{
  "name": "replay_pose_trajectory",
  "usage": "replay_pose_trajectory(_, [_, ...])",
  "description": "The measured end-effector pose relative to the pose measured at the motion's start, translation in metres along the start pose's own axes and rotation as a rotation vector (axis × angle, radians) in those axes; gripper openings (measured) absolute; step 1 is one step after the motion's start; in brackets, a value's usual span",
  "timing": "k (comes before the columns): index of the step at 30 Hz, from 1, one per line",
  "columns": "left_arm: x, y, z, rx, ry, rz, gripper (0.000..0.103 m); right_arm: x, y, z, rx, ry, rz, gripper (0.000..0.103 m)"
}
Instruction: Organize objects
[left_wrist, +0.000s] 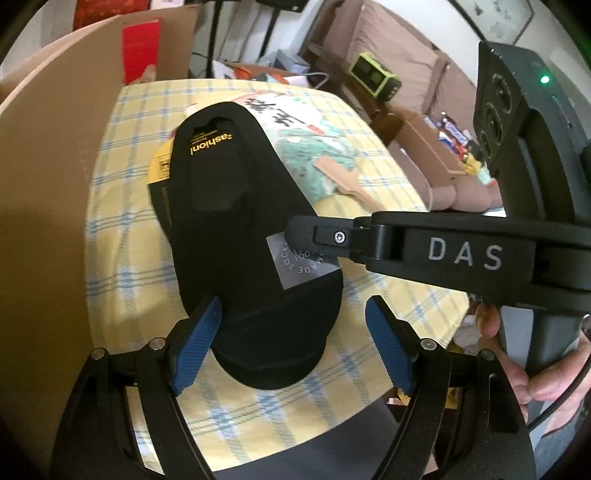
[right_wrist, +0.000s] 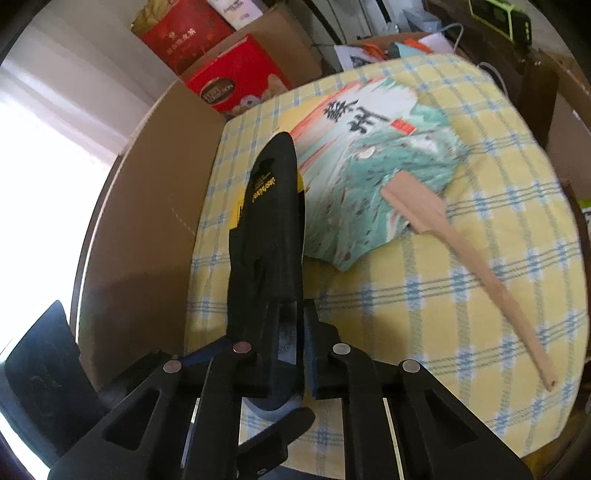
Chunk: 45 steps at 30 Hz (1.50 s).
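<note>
A black pack of socks (left_wrist: 236, 221) with gold lettering and a white label lies lengthwise over the yellow checked cloth. My right gripper (right_wrist: 291, 343) is shut on the near end of the sock pack (right_wrist: 266, 236) and holds it tilted on edge. In the left wrist view the right gripper (left_wrist: 295, 229) reaches in from the right onto the white label. My left gripper (left_wrist: 293, 325) is open, its blue pads either side of the pack's near end. A paper fan (right_wrist: 369, 166) with a wooden handle lies on the cloth to the right.
A tall cardboard panel (right_wrist: 147, 206) stands along the table's left side. Red boxes (right_wrist: 236, 81) are stacked behind it. A green device (left_wrist: 375, 75) and a box of snacks (left_wrist: 454, 136) sit beyond the table at the right.
</note>
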<state>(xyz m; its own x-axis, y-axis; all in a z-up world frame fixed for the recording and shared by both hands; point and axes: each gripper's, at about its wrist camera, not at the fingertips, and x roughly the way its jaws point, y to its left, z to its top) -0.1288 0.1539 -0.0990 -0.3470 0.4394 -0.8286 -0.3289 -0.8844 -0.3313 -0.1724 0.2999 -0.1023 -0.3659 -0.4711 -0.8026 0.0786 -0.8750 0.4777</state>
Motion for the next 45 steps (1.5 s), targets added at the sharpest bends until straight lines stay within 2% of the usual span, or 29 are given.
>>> replay_pose_trajectory(10, [0.000, -0.018, -0.001, 0.032, 0.024, -0.104, 0.076, -0.040, -0.008, -0.012, 0.005, -0.055, -0.016, 0.006])
replay_pose_trajectory(21, [-0.006, 0.000, -0.001, -0.053, 0.048, -0.214, 0.076, -0.054, -0.032, -0.018, 0.035, -0.046, 0.010, 0.007])
replay_pose_trajectory(23, [-0.005, 0.000, 0.001, -0.062, 0.058, -0.232, 0.072, -0.053, -0.035, -0.016, 0.049, -0.045, 0.028, 0.006])
replay_pose_trajectory(32, [-0.003, -0.004, 0.007, -0.070, 0.072, -0.279, 0.072, -0.062, -0.033, -0.013, 0.084, -0.051, 0.104, 0.006])
replay_pose_trajectory(34, [-0.004, -0.008, 0.007, -0.059, 0.068, -0.290, 0.072, -0.061, -0.032, -0.014, 0.078, -0.045, 0.095, 0.006])
replay_pose_trajectory(37, [-0.005, -0.015, 0.006, -0.033, 0.058, -0.277, 0.066, -0.056, -0.033, -0.016, 0.072, -0.034, 0.055, 0.006])
replay_pose_trajectory(40, [-0.003, -0.015, 0.004, -0.030, 0.067, -0.275, 0.066, -0.051, -0.038, -0.017, 0.076, -0.023, 0.054, 0.006])
replay_pose_trajectory(42, [-0.001, -0.013, 0.002, -0.028, 0.070, -0.282, 0.066, -0.048, -0.040, -0.018, 0.082, -0.015, 0.064, 0.009])
replay_pose_trajectory(44, [-0.001, -0.014, 0.000, -0.014, 0.070, -0.277, 0.066, -0.044, -0.043, -0.017, 0.099, 0.005, 0.088, 0.017])
replay_pose_trajectory(45, [-0.001, -0.015, 0.000, -0.008, 0.071, -0.274, 0.066, -0.042, -0.043, -0.017, 0.098, 0.008, 0.092, 0.018])
